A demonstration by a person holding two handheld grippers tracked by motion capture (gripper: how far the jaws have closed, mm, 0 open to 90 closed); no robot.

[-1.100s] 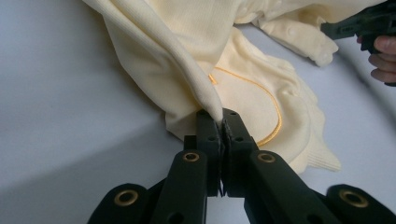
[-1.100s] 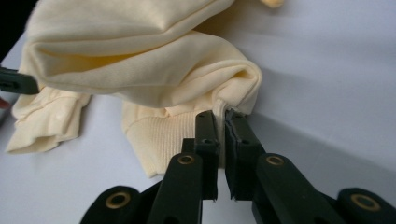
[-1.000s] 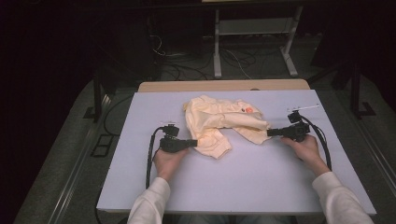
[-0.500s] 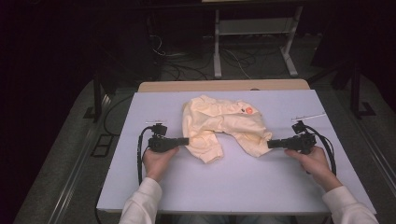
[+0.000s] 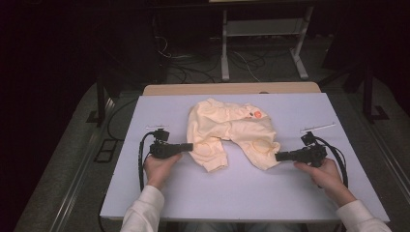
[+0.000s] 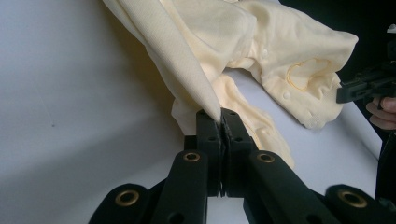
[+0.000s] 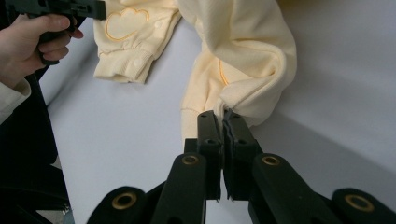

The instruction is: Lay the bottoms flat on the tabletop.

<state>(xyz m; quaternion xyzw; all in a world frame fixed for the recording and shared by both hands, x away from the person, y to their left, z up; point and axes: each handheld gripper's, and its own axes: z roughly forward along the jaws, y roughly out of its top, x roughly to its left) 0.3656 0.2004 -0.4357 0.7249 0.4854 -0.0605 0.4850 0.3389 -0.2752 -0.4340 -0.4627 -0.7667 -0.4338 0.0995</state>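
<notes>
Pale yellow baby garment (image 5: 229,133) lies mid-desk (image 5: 232,198), stretched crosswise between left hand-held gripper (image 5: 189,146) and right hand-held gripper (image 5: 279,156), each clamped on an opposite edge.

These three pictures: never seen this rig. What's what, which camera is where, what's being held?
No robot here: a person holds a handheld two-jaw gripper in each hand. The high view looks down on a white table from above the person's side. The other two pictures come from cameras riding on each gripper, looking along its black jaws. A pale yellow baby garment with an orange badge lies on the table. The left gripper is shut on a fold at the garment's edge. The right gripper is shut on fabric at the opposite side. In the high view the garment lies spread between them.
</notes>
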